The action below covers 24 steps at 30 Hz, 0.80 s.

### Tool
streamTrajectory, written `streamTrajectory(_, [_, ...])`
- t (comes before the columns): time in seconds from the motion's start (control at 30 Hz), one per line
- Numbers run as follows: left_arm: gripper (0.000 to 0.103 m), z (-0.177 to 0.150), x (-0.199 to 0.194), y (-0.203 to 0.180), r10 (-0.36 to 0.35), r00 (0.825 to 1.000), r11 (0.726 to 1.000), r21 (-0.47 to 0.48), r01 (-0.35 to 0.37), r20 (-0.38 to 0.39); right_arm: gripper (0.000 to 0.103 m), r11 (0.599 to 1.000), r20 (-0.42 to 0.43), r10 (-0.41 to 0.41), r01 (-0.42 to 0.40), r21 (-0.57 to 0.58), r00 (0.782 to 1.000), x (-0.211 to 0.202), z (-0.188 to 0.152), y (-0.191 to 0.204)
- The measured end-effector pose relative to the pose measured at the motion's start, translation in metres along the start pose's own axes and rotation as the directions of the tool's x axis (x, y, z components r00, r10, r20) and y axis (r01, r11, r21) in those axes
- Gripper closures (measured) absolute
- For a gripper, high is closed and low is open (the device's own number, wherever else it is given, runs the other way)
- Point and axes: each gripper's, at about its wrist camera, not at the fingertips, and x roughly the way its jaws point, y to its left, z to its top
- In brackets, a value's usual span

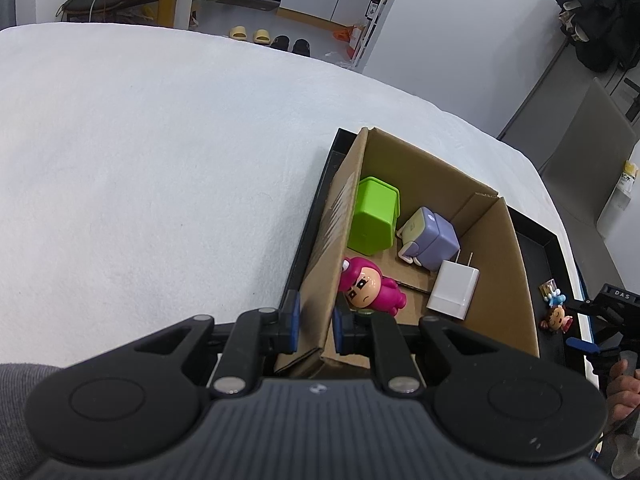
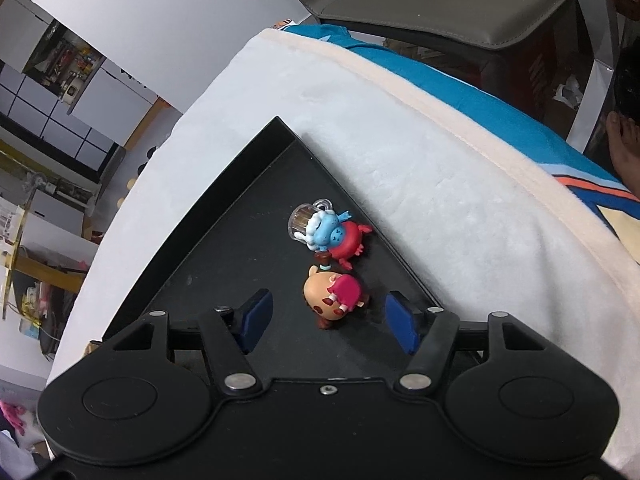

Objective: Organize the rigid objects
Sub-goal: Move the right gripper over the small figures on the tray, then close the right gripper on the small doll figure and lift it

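Observation:
My left gripper (image 1: 316,324) is shut on the near-left wall of a cardboard box (image 1: 500,280), one pad outside and one inside. In the box lie a green cube (image 1: 374,216), a purple toy (image 1: 430,240), a white charger (image 1: 454,290) and a pink figurine (image 1: 372,286). The box stands in a black tray (image 2: 240,240). My right gripper (image 2: 330,320) is open over the tray's corner. A small figurine with a pink cap (image 2: 336,298) lies between its blue pads (image 2: 258,316), touching neither. Just beyond it lies a blue-and-red figurine with a mug (image 2: 330,232).
The tray (image 1: 544,248) rests on a white fleece cover (image 1: 160,160). My right gripper (image 1: 580,322) and a hand (image 1: 624,384) show at the tray's right side, beside the two small figurines (image 1: 556,316). A grey chair (image 2: 440,0) and a blue cloth (image 2: 460,80) lie past the cover's edge.

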Motion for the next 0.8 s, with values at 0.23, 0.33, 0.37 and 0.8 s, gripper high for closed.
streamTrajectory(0.23, [0.088,-0.001,0.0,-0.001,0.0,1.0,1.0,0.004,0.0,0.0,0.053,1.0,0.003,-0.014,0.014,0.005,1.0,0.013,0.0,-0.001])
streamTrajectory(0.33, [0.088,-0.001,0.001,-0.001,0.001,1.0,1.0,0.008,-0.001,0.002,0.054,1.0,0.013,-0.019,0.019,-0.018,1.0,0.014,0.0,0.002])
streamTrajectory(0.37, [0.088,-0.001,0.001,-0.002,0.002,1.0,1.0,0.009,-0.002,0.002,0.061,0.999,0.012,-0.027,0.027,-0.025,1.0,0.014,0.0,0.003])
streamTrajectory(0.8, [0.088,-0.001,0.004,-0.003,0.003,1.0,1.0,0.001,-0.003,-0.003,0.064,0.999,-0.034,0.031,-0.031,-0.022,0.999,-0.007,-0.001,0.009])
